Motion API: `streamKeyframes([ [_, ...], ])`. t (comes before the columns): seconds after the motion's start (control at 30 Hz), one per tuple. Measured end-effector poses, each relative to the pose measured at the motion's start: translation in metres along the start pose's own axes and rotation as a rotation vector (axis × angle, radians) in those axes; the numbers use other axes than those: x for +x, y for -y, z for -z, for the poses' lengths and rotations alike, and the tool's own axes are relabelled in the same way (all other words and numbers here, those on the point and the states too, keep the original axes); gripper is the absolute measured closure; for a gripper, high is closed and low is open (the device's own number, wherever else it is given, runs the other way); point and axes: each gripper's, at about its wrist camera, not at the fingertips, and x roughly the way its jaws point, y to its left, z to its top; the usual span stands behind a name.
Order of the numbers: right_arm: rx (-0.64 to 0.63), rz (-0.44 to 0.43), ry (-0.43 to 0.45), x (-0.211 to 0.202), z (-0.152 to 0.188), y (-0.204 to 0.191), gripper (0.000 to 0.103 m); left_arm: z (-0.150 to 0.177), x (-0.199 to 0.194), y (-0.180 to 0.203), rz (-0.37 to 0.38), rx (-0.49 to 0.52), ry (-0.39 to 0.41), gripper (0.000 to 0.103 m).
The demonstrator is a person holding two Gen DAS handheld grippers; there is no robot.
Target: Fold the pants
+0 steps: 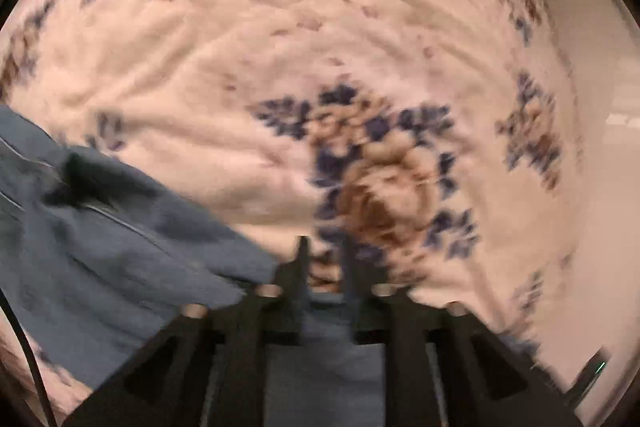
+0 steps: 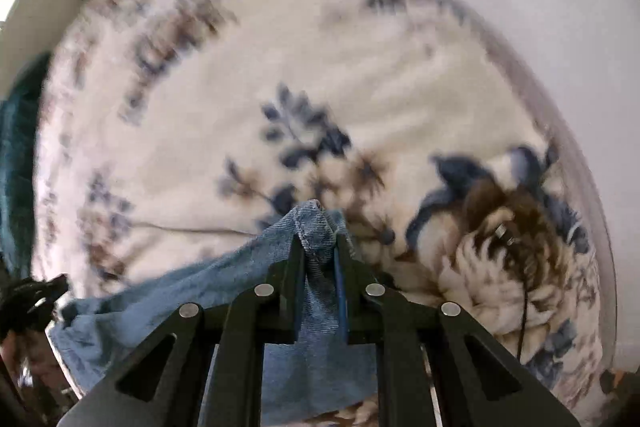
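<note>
Right gripper pinching denim pants hem (stitched); left gripper grip unclear; fleecy floral blanket.

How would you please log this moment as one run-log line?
right claw: shut on pants | left claw: grip unclear, blurred | surface: floral blanket

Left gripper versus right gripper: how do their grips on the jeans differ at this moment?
The right gripper is shut on a bunched, stitched edge of the jeans, sharply visible between its fingers. The left gripper shows a gap at its fingertips with the floral blanket visible through it; blur hides whether it pinches denim lower down. Denim trails left from both, above the same blanket.
</note>
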Motion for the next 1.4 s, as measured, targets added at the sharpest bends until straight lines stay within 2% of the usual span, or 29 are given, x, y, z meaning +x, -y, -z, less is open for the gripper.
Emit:
streamKeyframes([
  [0.03, -0.010, 0.023, -0.022, 0.003, 0.000, -0.002, 0.062, 0.005, -0.002, -0.007, -0.031, 0.009, 0.006, 0.071],
  [0.07, -0.021, 0.023, -0.033, 0.003, 0.003, -0.005, 0.053, 0.012, -0.005, -0.014, -0.049, 0.018, 0.022, 0.070],
  [0.1, -0.034, -0.015, -0.016, -0.006, 0.010, -0.011, 0.034, 0.018, -0.009, -0.024, -0.078, 0.029, 0.040, 0.069],
  [0.13, -0.044, -0.026, -0.007, -0.011, 0.015, -0.016, 0.025, 0.022, -0.016, -0.033, -0.107, 0.035, 0.053, 0.066],
  [0.2, -0.089, -0.050, 0.015, -0.027, 0.036, -0.041, 0.025, 0.030, -0.030, -0.057, -0.161, 0.031, 0.088, 0.063],
  [0.3, -0.123, -0.123, 0.028, -0.040, 0.062, -0.081, 0.024, 0.038, -0.057, -0.102, -0.183, 0.002, 0.136, 0.063],
  [0.37, -0.171, -0.215, -0.010, -0.039, 0.083, -0.125, 0.023, 0.038, -0.081, -0.142, -0.216, -0.006, 0.160, 0.063],
  [0.43, -0.214, -0.301, -0.078, -0.030, 0.103, -0.175, 0.023, 0.037, -0.098, -0.179, -0.213, -0.019, 0.176, 0.063],
  [0.47, -0.251, -0.361, -0.128, -0.019, 0.114, -0.211, 0.023, 0.035, -0.109, -0.210, -0.214, -0.032, 0.180, 0.063],
  [0.53, -0.292, -0.406, -0.189, -0.002, 0.133, -0.259, 0.023, 0.028, -0.121, -0.261, -0.232, -0.056, 0.181, 0.063],
  [0.57, -0.339, -0.404, -0.214, 0.009, 0.143, -0.296, 0.023, 0.023, -0.125, -0.289, -0.233, -0.066, 0.175, 0.062],
  [0.63, -0.409, -0.408, -0.231, 0.023, 0.157, -0.341, 0.023, 0.009, -0.129, -0.340, -0.237, -0.087, 0.164, 0.062],
  [0.73, -0.499, -0.350, -0.268, 0.044, 0.177, -0.408, 0.023, -0.014, -0.129, -0.401, -0.216, -0.112, 0.152, 0.062],
  [0.83, -0.511, -0.382, -0.300, 0.055, 0.188, -0.452, 0.023, -0.044, -0.119, -0.452, -0.157, -0.153, 0.109, 0.061],
  [0.87, -0.485, -0.402, -0.321, 0.061, 0.191, -0.464, 0.023, -0.055, -0.113, -0.468, -0.095, -0.163, 0.089, 0.061],
  [1.0, -0.432, -0.433, -0.339, 0.074, 0.200, -0.498, 0.023, -0.079, -0.102, -0.504, 0.079, -0.210, 0.055, 0.061],
  [1.07, -0.387, -0.480, -0.366, 0.083, 0.202, -0.509, 0.023, -0.089, -0.092, -0.513, 0.152, -0.213, 0.036, 0.047],
  [1.1, -0.367, -0.501, -0.385, 0.087, 0.205, -0.515, 0.023, -0.093, -0.087, -0.513, 0.168, -0.210, 0.023, 0.044],
  [1.23, -0.400, -0.446, -0.387, 0.091, 0.202, -0.528, 0.023, -0.106, -0.058, -0.512, 0.216, -0.188, -0.072, 0.044],
  [1.3, -0.388, -0.448, -0.405, 0.100, 0.202, -0.534, 0.024, -0.108, -0.043, -0.508, 0.249, -0.172, -0.130, 0.043],
  [1.33, -0.384, -0.447, -0.412, 0.104, 0.202, -0.536, 0.028, -0.108, -0.040, -0.507, 0.270, -0.158, -0.136, 0.043],
  [1.4, -0.387, -0.442, -0.422, 0.110, 0.202, -0.540, 0.037, -0.109, -0.041, -0.501, 0.256, -0.137, -0.126, 0.043],
])
